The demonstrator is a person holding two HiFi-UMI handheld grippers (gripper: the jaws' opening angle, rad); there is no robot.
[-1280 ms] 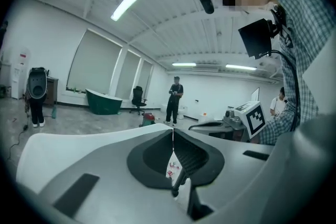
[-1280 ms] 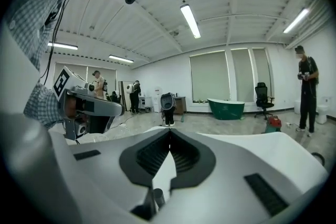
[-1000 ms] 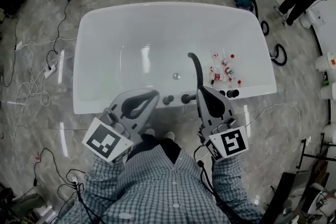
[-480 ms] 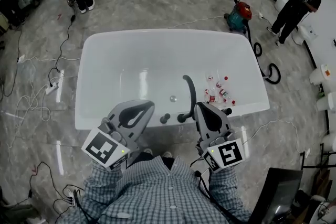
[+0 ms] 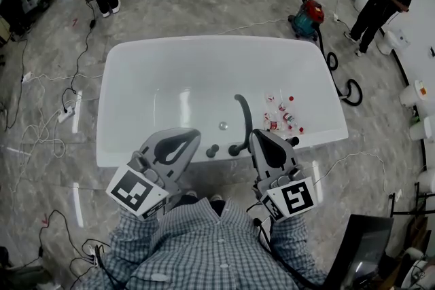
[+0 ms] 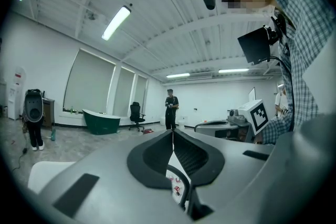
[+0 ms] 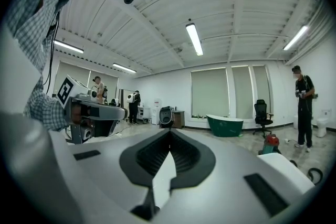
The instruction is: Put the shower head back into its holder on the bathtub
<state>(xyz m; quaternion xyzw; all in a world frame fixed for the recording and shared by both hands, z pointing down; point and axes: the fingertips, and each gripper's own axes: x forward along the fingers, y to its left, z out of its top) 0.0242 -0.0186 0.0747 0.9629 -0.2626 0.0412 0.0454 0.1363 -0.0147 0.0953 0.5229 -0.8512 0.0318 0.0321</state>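
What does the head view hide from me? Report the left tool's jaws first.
Observer: In the left gripper view, the grey left tool has its jaws together at the tips, with nothing gripped.
Operator: Now the other one.
Observer: The grey right tool is shut too, and empty.
Operator: Tell me what it points at.
Observer: It points across the room at tall windows with grey blinds drawn down.
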